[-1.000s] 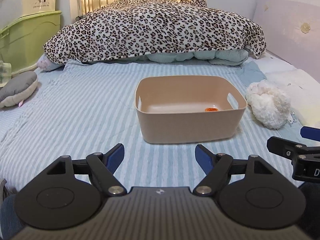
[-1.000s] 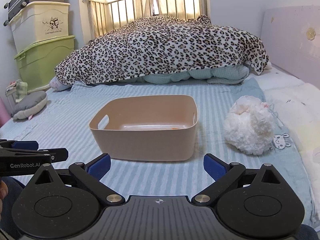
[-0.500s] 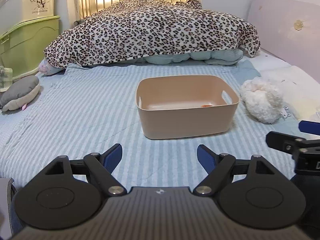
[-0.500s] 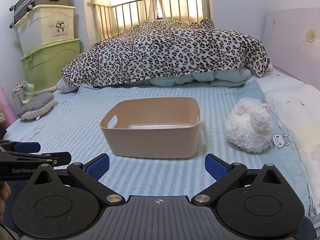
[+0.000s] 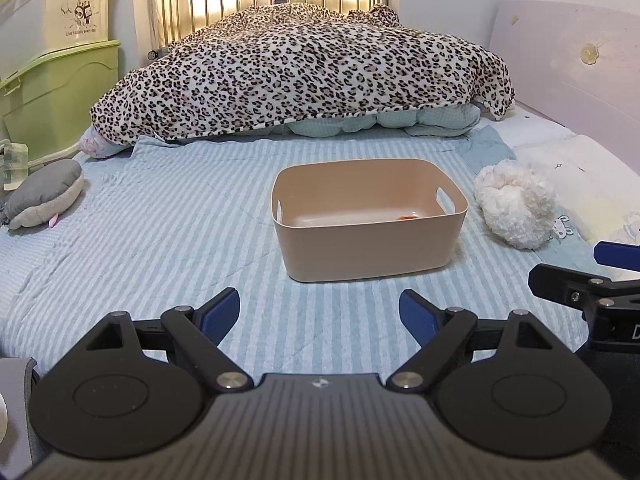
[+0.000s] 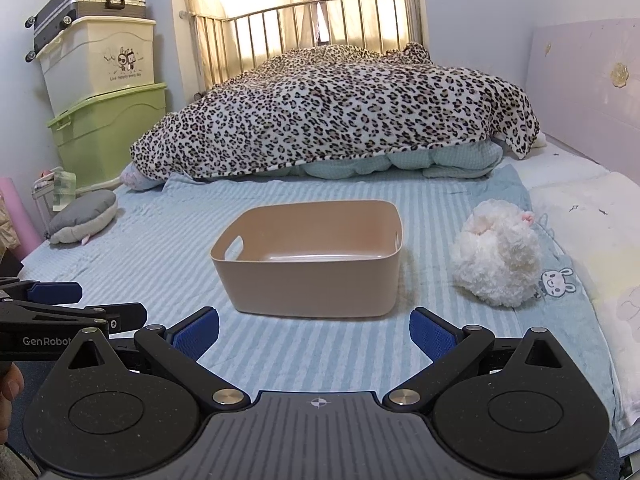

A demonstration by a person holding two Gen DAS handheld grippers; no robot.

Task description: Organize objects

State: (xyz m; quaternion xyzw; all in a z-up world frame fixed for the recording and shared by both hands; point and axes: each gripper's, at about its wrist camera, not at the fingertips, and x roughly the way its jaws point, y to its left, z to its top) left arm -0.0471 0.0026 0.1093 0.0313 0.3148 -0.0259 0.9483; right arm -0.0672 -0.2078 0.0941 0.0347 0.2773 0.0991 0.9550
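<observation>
A beige plastic bin (image 5: pixel 368 256) with cut-out handles stands on the striped blue bedsheet; it also shows in the right wrist view (image 6: pixel 308 280). A small orange thing (image 5: pixel 407 217) lies on its floor. A white fluffy plush (image 5: pixel 514 208) lies right of the bin, also in the right wrist view (image 6: pixel 498 258). A grey plush (image 5: pixel 44 194) lies at the far left, also in the right wrist view (image 6: pixel 82 216). My left gripper (image 5: pixel 320 312) is open and empty, short of the bin. My right gripper (image 6: pixel 314 330) is open and empty, also short of the bin.
A leopard-print blanket (image 6: pixel 332 112) is heaped over bedding at the far end of the bed. Green and cream storage boxes (image 6: pixel 104 100) and a suitcase (image 6: pixel 86 4) are stacked at the left wall. A white pillow (image 6: pixel 588 216) lies along the right side.
Both grippers have drawn back and risen a little, so the bin looks smaller and farther off. Both stay open and empty.
</observation>
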